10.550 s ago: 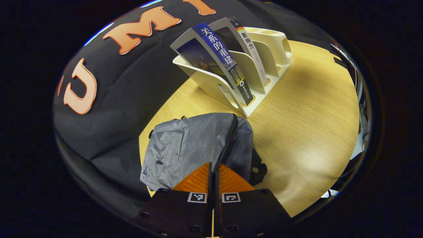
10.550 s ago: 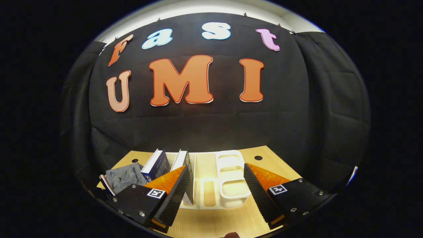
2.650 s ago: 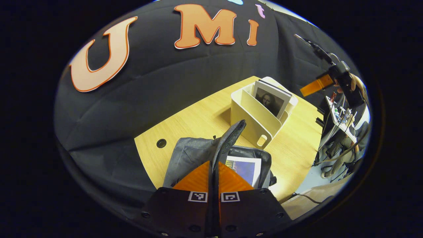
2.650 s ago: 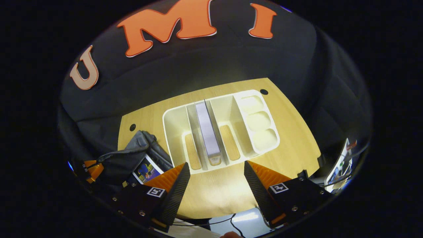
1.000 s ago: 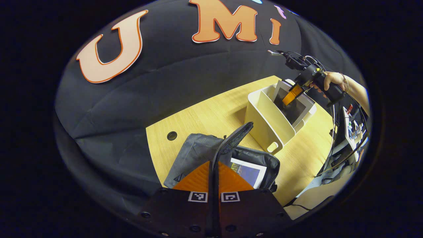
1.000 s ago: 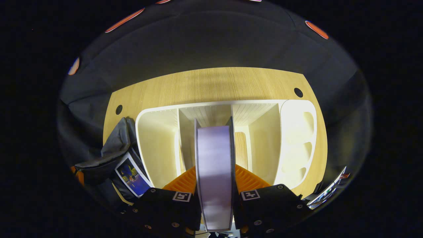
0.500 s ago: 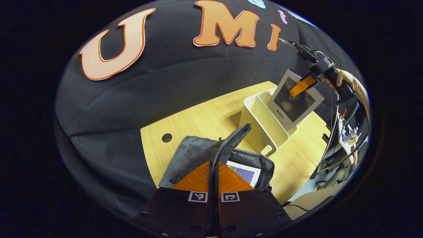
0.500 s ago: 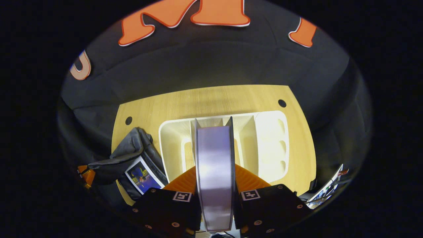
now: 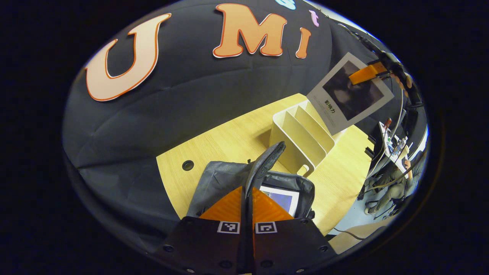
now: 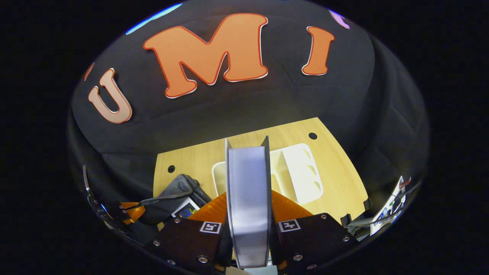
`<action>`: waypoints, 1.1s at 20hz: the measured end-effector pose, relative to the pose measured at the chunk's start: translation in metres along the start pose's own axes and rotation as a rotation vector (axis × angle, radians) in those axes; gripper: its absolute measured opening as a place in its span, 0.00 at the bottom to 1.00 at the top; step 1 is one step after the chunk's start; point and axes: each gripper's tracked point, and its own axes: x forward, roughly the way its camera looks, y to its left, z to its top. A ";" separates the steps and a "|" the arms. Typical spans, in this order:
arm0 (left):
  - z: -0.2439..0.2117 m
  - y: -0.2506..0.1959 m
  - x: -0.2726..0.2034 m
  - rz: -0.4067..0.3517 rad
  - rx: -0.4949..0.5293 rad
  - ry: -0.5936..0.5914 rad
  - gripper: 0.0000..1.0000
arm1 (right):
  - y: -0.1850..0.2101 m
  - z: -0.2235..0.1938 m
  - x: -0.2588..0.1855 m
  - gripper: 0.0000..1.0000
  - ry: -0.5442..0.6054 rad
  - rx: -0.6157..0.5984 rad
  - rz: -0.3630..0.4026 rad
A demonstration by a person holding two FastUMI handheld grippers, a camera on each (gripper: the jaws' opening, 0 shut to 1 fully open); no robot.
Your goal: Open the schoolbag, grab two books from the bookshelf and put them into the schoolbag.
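R gripper [image 10: 248, 214] clamps book [image 10: 248, 191], above bookshelf [image 10: 301, 175]

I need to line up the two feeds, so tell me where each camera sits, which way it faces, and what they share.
Left gripper view: rides the left gripper, shut on the raised flap of the grey fabric schoolbag, facing the cream plastic bookshelf; far off, the right gripper and a hand.
Right gripper view: rides the right gripper, shut on the grey-covered book, looking down at the light wooden table.
Shared: schoolbag, bookshelf, table, lifted book, blue-covered book in the bag.
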 end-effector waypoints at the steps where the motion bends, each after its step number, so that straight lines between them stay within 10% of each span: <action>1: 0.000 0.001 0.000 -0.006 0.009 0.000 0.01 | 0.004 -0.009 -0.013 0.39 -0.020 0.012 0.000; 9: 0.000 0.007 -0.001 -0.033 0.132 0.012 0.01 | 0.059 -0.105 -0.035 0.39 -0.006 0.296 0.207; 22: 0.008 0.004 -0.008 -0.023 0.229 0.015 0.01 | 0.118 -0.221 0.064 0.39 0.150 0.660 0.409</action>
